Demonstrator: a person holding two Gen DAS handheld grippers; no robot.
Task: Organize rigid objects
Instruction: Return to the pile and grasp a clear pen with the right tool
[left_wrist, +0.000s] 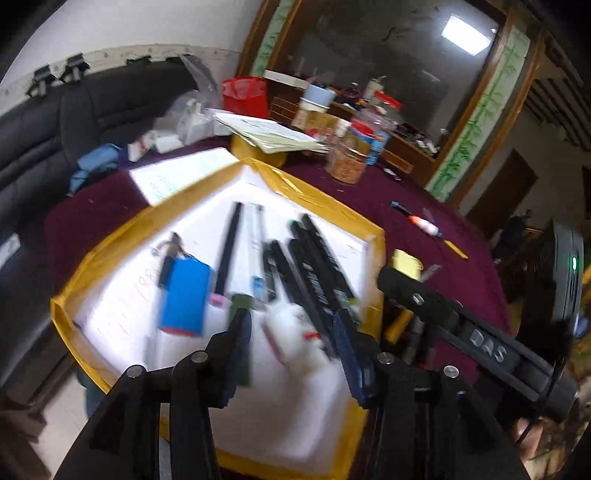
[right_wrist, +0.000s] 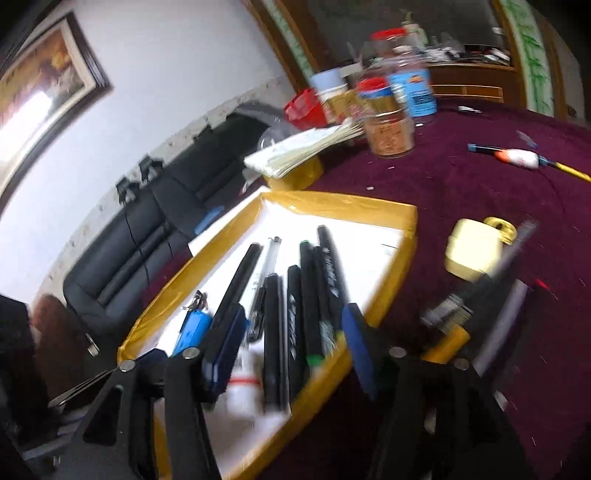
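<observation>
One tray (left_wrist: 92, 254) holds about six black pens (left_wrist: 317, 266), one blue block (left_wrist: 184, 299) and one clear pen (left_wrist: 255, 236). Both the left gripper (left_wrist: 291, 339) and the right gripper (right_wrist: 291, 347) hang released above it, grasping nothing.

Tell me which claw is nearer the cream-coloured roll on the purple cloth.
Right, probably. The right claw hangs over the tray's edge, the cream roll just beyond its right finger. The left claw sits further over the tray, the right claw between it and the roll.
</observation>
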